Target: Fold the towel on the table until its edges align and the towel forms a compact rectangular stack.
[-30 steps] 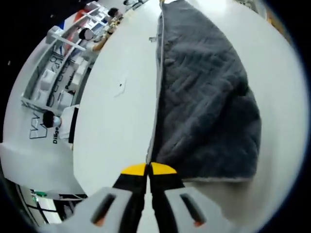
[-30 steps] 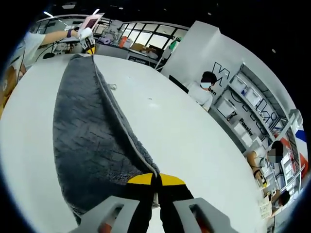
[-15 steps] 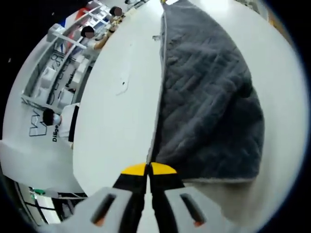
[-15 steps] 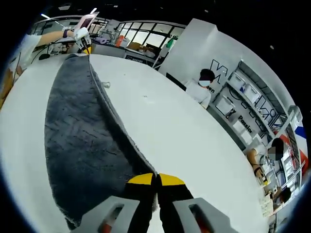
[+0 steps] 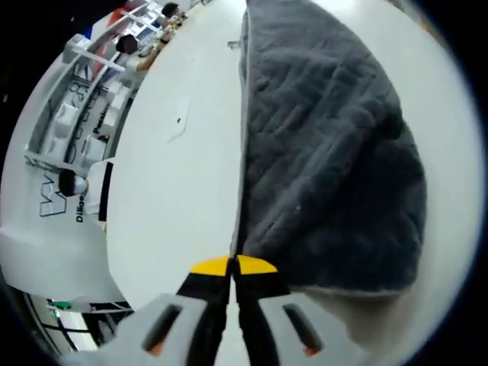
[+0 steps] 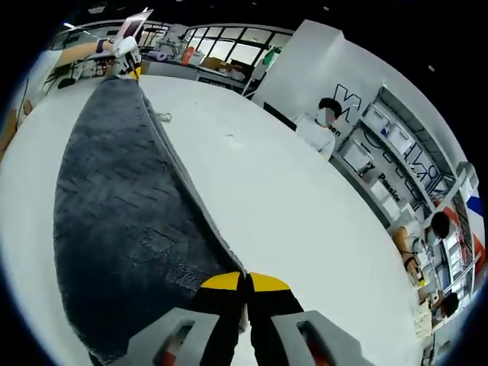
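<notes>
Left gripper: fingers pressed together, pinching one corner of the dark grey towel at its light hem. From the fingers the towel stretches straight ahead and hangs to the right, over the white surface.

Right gripper: fingers pressed together on the opposite corner. From these fingers the hem runs ahead and left to the left gripper, held by a hand at the far end. The towel body hangs left of the fingers. Beyond the surface, ahead and right, stand shelves and a seated person.
</notes>
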### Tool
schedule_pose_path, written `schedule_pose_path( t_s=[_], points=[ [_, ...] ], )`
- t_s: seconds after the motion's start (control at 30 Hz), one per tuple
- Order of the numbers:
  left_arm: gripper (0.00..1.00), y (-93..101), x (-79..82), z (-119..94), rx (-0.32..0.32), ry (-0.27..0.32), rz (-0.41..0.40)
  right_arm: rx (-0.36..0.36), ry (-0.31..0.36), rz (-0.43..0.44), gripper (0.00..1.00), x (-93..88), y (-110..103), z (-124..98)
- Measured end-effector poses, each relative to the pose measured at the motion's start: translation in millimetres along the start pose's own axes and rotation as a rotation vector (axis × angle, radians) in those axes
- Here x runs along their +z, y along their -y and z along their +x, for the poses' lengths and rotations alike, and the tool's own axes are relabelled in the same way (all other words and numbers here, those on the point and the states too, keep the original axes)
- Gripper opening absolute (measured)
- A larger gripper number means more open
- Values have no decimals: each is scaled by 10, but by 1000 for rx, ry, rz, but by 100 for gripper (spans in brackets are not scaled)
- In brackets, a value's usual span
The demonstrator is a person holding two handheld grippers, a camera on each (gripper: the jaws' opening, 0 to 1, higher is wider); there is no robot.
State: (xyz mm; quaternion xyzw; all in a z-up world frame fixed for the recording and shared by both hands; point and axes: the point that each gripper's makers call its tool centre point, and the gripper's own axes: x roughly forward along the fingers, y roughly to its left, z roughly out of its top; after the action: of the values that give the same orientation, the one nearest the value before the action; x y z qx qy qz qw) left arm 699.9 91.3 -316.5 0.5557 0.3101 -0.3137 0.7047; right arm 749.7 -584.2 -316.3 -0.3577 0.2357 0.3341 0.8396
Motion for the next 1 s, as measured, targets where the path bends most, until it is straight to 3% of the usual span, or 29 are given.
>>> schedule_pose_path(
  t_s=[0.27,0.53,0.7,1.0],
  points=[
    [7,16,-28,54,0,-24,8,-9,-11,12,4,-31,-8,58],
    [18,-34,-39,27,28,-30,-19,-37,-14,38,19,-80,15,34],
    [23,-58,-45,-19,54,-44,-10,-51,-9,35,23,-82,9,-25],
    [38,-146,-86,-148,103,-46,-44,-71,6,59,24,-131,36,-151]
  ],
)
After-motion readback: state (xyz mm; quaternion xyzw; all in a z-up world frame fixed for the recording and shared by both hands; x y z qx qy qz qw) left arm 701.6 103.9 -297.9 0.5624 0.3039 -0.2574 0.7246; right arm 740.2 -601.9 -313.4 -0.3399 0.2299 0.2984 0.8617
